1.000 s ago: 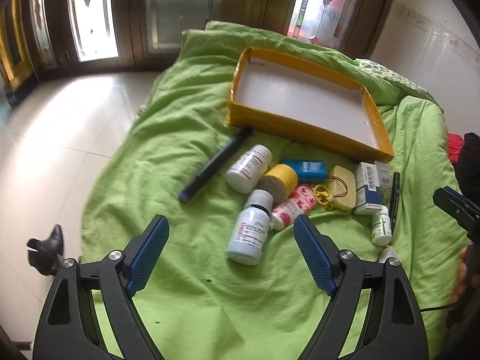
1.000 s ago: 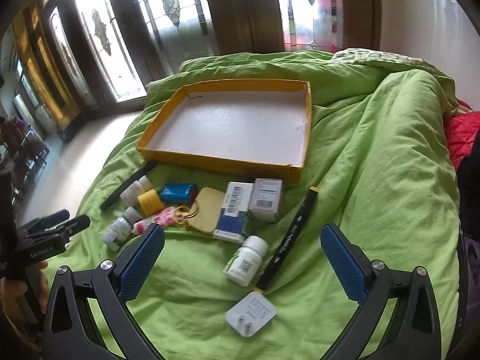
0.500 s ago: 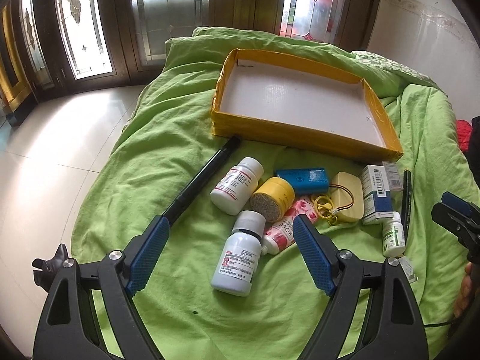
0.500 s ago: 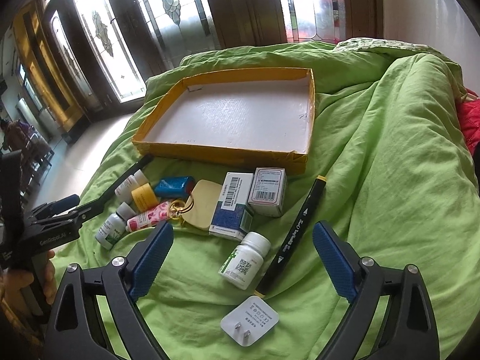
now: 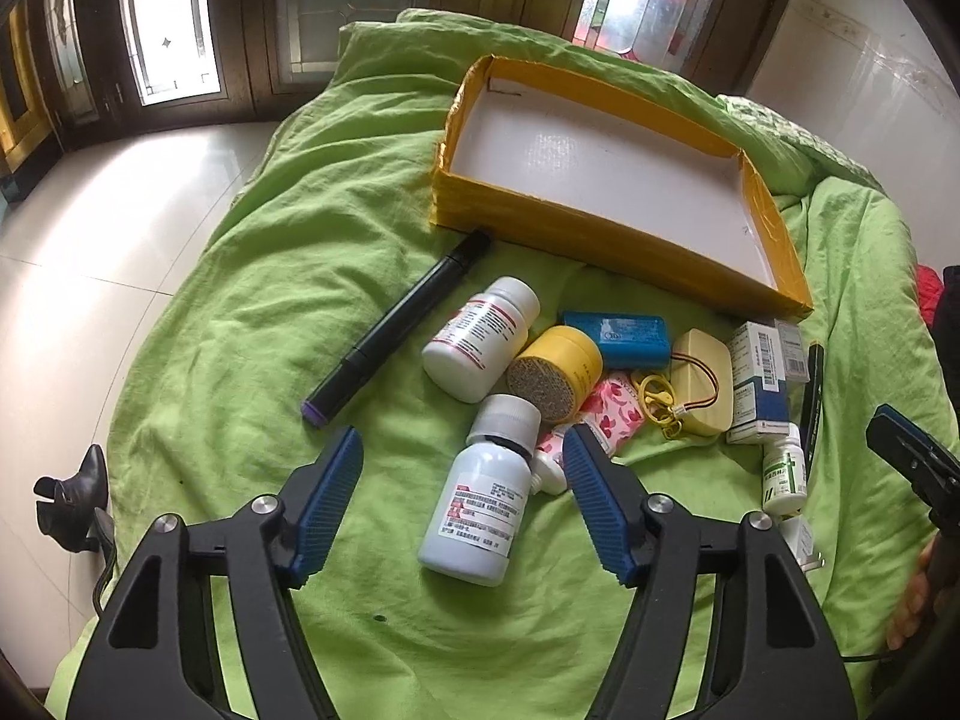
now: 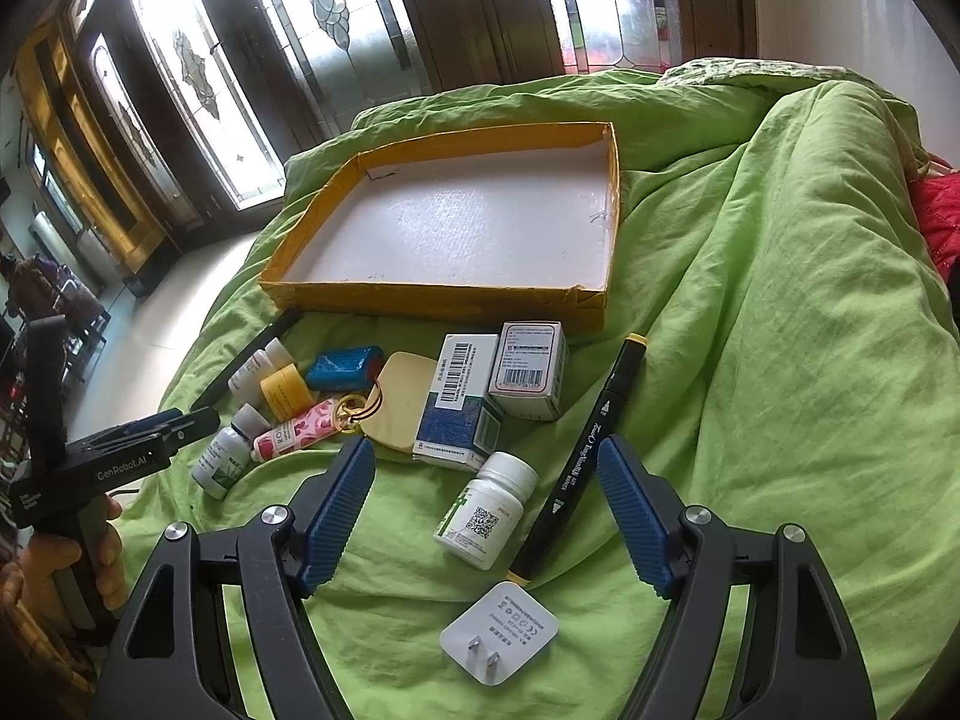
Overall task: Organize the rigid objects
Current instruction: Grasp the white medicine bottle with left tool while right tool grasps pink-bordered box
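Note:
An empty yellow tray (image 5: pixel 606 234) (image 6: pixel 420 300) lies on the green quilt. In front of it lie several small objects. My left gripper (image 5: pixel 462 450) is open, its blue fingers on either side of a white pill bottle (image 5: pixel 480 504) lying on the quilt. Beyond are a second white bottle (image 5: pixel 480 336), a yellow jar (image 5: pixel 555 372), a blue case (image 5: pixel 618 339) and a black marker (image 5: pixel 396 330). My right gripper (image 6: pixel 486 462) is open around a small white bottle (image 6: pixel 486 510), with a black marker (image 6: pixel 582 456) beside it.
A white plug adapter (image 6: pixel 498 639) lies near the right gripper's base. Two medicine boxes (image 6: pixel 498 390), a cream keyring block (image 6: pixel 399 405) and a pink tube (image 6: pixel 294 429) sit mid-pile. The quilt (image 6: pixel 780 360) rises to the right. Tiled floor (image 5: pixel 90 240) lies left of the bed.
Both grippers have moved forward and down towards the pile. The left one now straddles the large white bottle, the right one the small bottle. Both stay open.

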Demonstrator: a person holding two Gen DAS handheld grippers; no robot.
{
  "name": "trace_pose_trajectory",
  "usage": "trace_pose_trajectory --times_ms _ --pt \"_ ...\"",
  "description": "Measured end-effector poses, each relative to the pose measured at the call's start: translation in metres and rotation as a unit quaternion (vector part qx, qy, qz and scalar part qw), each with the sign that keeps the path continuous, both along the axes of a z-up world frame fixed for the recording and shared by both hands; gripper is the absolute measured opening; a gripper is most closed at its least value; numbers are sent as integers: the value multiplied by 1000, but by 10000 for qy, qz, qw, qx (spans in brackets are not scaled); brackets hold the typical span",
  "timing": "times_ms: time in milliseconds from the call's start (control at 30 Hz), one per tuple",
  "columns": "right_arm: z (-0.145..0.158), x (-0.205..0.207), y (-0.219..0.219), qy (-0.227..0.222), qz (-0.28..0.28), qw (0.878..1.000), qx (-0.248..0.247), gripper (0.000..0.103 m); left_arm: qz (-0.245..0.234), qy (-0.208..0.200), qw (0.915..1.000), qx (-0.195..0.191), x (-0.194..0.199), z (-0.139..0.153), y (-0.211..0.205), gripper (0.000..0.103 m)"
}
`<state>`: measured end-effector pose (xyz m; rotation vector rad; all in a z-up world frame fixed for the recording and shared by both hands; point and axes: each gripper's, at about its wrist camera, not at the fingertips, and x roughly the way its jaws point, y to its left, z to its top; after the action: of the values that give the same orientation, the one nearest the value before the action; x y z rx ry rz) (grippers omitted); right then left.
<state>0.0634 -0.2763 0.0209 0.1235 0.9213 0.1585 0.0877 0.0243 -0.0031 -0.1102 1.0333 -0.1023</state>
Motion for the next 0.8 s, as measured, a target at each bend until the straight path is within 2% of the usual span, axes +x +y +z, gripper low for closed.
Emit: trace_pose_trajectory --times_ms 133,233,267,367,433,467,533,600,800 --pt "-1 1 -4 56 -55 9999 61 72 -147 290 9995 64 8 -13 -7 50" --pt "-2 3 -8 93 -121 9998 105 72 -223 580 9980 137 14 -26 -12 43" --pt "-2 4 -9 92 -170 9998 54 72 -234 638 9975 171 16 -29 -13 35" --pt "2 9 -17 140 -304 9994 -2 64 -327 619 9974 183 15 -30 -18 34" --pt "2 16 -27 317 -410 9984 244 62 -369 576 9975 187 13 -27 -21 34" --pt "2 20 -32 441 -441 9973 385 60 -385 587 9975 47 12 -26 -20 34" --pt "-2 30 -37 734 -451 9944 618 58 -457 666 9955 -496 8 -24 -15 34" --pt "-6 40 -40 985 -470 9905 830 55 -536 697 9938 -678 5 -22 -15 34" --pt "-15 80 -24 1269 -324 9905 426 52 -706 721 9932 -572 -1 -21 -25 34"
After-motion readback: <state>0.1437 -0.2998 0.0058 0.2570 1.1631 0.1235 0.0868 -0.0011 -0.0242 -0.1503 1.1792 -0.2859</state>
